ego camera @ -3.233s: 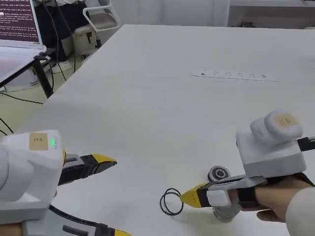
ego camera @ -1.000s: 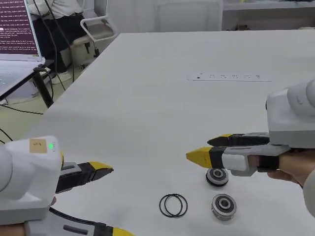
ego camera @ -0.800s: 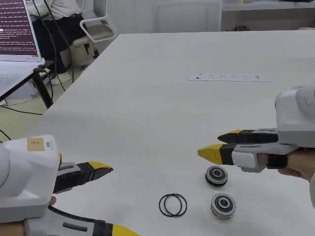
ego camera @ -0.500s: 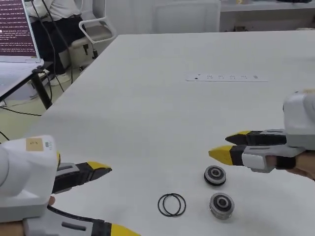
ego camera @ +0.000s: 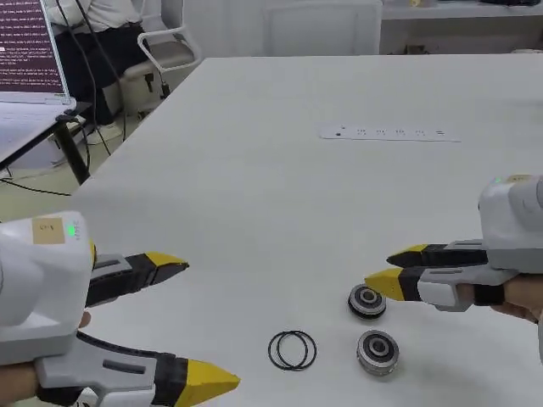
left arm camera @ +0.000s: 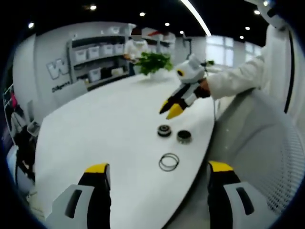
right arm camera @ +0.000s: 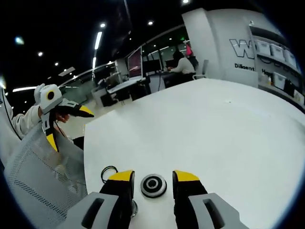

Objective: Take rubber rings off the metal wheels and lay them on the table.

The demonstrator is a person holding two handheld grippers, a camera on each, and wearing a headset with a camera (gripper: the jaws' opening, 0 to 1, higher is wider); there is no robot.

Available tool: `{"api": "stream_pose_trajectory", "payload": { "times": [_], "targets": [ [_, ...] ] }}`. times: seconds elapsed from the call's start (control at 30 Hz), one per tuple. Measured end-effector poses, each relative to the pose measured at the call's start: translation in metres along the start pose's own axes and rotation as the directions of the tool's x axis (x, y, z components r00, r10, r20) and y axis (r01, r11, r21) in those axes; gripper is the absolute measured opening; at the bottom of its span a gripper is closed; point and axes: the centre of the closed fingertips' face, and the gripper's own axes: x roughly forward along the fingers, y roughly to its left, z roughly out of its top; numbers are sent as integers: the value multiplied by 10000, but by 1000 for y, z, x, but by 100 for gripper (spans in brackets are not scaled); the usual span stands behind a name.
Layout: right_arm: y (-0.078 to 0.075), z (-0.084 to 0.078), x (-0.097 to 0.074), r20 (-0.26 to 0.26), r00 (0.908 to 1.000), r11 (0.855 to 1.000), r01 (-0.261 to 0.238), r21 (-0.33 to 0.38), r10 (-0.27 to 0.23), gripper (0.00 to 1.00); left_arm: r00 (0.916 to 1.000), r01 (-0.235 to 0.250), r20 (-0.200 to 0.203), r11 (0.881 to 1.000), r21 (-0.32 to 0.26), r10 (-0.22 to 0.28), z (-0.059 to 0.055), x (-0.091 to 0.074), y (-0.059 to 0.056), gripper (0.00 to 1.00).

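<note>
Black rubber rings [ego camera: 293,349] lie overlapped near the front edge of the table [ego camera: 280,170] beside the two metal wheels [ego camera: 366,301], and my right gripper [ego camera: 393,268] has lifted clear, jaws apart and empty, so laying-down looks done.

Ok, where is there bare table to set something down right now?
Bare: the wide stretch of table between the socket strip and the far wheel, and the patch left of the rings, ahead of the left tool. Crowded: the near edge, where the rings, the far wheel, the near wheel and the right tool cluster.
</note>
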Motion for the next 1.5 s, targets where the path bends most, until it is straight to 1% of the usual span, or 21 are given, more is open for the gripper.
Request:
{"api": "stream_pose_trajectory", "payload": {
  "times": [0.1, 0.17, 0.3, 0.43, 0.5, 0.6, 0.7, 0.8, 0.83, 0.9, 1.07, 1.2, 1.23, 1.27, 1.3, 1.33, 1.37, 1.4, 1.43, 1.47, 1.5],
  "targets": [
    [0, -5, 0, -113, 9999, 9999, -100, 140, 102, 29, 9999, 116, 87, 9986, 520, -121, 17, 0, 1, 84],
    [0, -10, 0, -222, 9996, 9996, -162, 225, 167, 29, 9994, 93, 337, 9946, 1038, -128, 34, 0, 4, 81],
    [-2, -20, 0, -575, 9982, 9997, -133, 183, 143, 28, 9951, 233, 923, 9915, 1281, -353, 64, 4, 7, 80],
    [-3, -24, 0, -670, 9976, 9997, -153, 179, 164, 27, 9905, 304, 1268, 9840, 1754, -532, 88, 15, 11, 78],
    [-2, -26, 1, -739, 9971, 9997, -189, 157, 200, 27, 9881, 421, 1370, 9795, 1969, -700, 96, 20, 10, 77],
    [-1, -29, 1, -789, 9965, 9995, -258, 157, 270, 25, 9821, 639, 1564, 9666, 2483, -1051, 110, 34, 6, 74],
    [-3, -33, 2, -921, 9955, 9997, -242, 8, 242, 25, 9769, 727, 1721, 9538, 2914, -1270, 118, 48, 3, 70],
    [-5, -35, 3, -982, 9949, 9997, -217, -87, 207, 24, 9751, 896, 1642, 9419, 3238, -1492, 123, 64, -1, 67],
    [-5, -36, 3, -1009, 9947, 9997, -212, -105, 201, 24, 9726, 966, 1675, 9359, 3386, -1610, 126, 70, -2, 66],
    [-5, -38, 4, -1068, 9941, 9996, -217, -163, 199, 23, 9668, 1042, 1854, 9342, 3411, -1756, 129, 82, -3, 63],
    [-7, -40, 6, -1095, 9939, 9991, -198, -384, 155, 24, 9563, 1221, 2197, 9465, 2989, -1927, 127, 110, -1, 59],
    [-8, -41, 7, -1096, 9939, 9991, -158, -390, 114, 23, 9619, 1097, 2090, 9492, 2948, -1761, 113, 131, 2, 50],
    [-9, -41, 8, -1022, 9948, 9998, -46, -194, 26, 24, 9611, 1064, 2159, 9520, 2871, -1725, 109, 135, 2, 46],
    [-9, -42, 8, -1060, 9943, 9997, -117, -228, 93, 24, 9594, 1115, 2206, 9549, 2752, -1756, 105, 138, 1, 43],
    [-11, -44, 9, -1105, 9938, 9998, -103, -167, 84, 24, 9587, 1344, 2105, 9570, 2569, -1911, 96, 144, -4, 39],
    [-10, -46, 9, -1153, 9933, 9998, -126, -152, 108, 23, 9596, 1585, 1873, 9535, 2562, -2099, 87, 148, -8, 38],
    [-10, -47, 9, -1180, 9930, 9998, -127, -147, 109, 23, 9615, 1895, 1481, 9486, 2536, -2316, 75, 152, -14, 37],
    [-10, -47, 9, -1198, 9927, 9998, -128, -157, 109, 23, 9635, 2029, 1197, 9451, 2562, -2393, 67, 155, -16, 38],
    [-9, -47, 8, -1212, 9926, 9998, -142, -152, 123, 22, 9638, 2187, 880, 9352, 2785, -2516, 58, 159, -18, 38],
    [-8, -46, 9, -1202, 9927, 9998, -159, -152, 140, 21, 9672, 2106, 808, 9377, 2763, -2410, 55, 163, -17, 37],
    [-7, -46, 9, -1203, 9926, 9997, -173, -197, 148, 20, 9702, 2014, 798, 9445, 2596, -2289, 51, 167, -17, 35]
  ]
}}
